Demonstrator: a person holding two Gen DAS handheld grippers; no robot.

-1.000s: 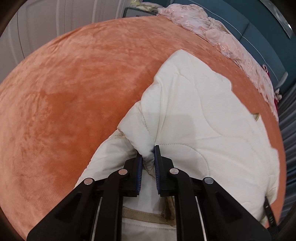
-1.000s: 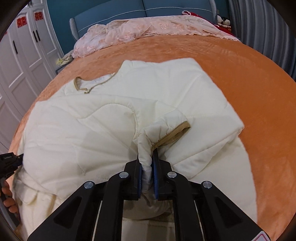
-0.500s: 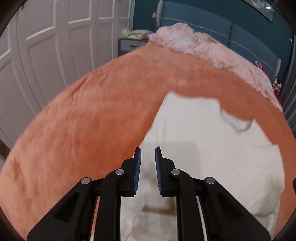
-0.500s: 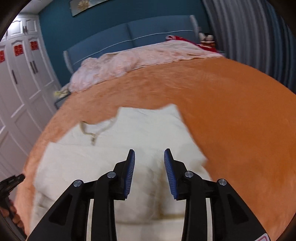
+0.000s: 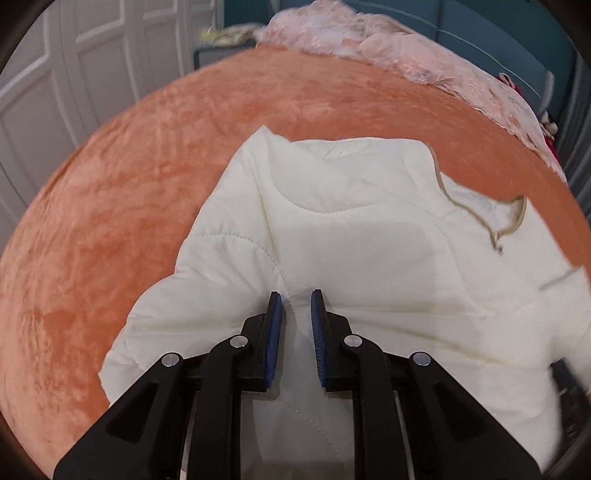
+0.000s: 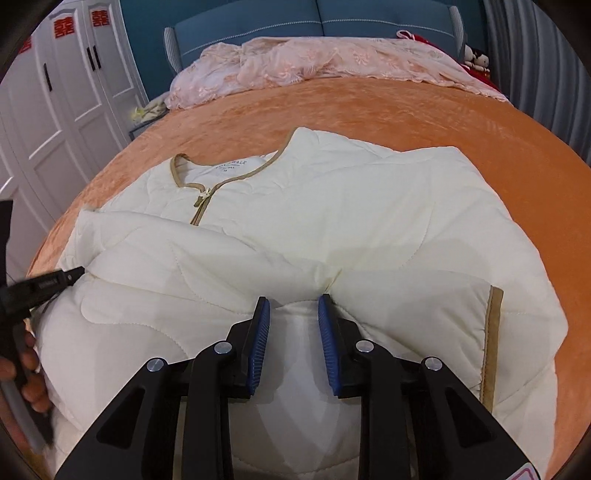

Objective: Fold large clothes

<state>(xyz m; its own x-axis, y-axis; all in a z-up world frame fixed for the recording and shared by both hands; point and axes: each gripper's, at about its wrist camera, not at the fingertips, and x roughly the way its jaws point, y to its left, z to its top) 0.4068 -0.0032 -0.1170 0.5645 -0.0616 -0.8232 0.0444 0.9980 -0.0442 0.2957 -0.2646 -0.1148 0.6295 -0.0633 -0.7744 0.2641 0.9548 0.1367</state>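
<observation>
Left wrist view: my left gripper (image 5: 295, 295) stands slightly parted over the cream quilted jacket (image 5: 362, 236), gripping nothing, jacket filling centre frame on the orange bedspread (image 5: 129, 184).

Right wrist view: my right gripper (image 6: 293, 301) gapes wider, empty, above the jacket (image 6: 332, 221) at centre; pink bedding (image 6: 314, 61) along the top.

Orange bedspread (image 6: 406, 122), pink lace cover (image 6: 332, 59) against a blue headboard (image 6: 317, 18) — white wardrobe doors (image 6: 74, 85) alongside.

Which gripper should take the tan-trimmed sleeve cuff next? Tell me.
Right. The right gripper hangs open just beside the tan-trimmed cuff on the jacket. The left gripper, also open, sits over the opposite side.
</observation>
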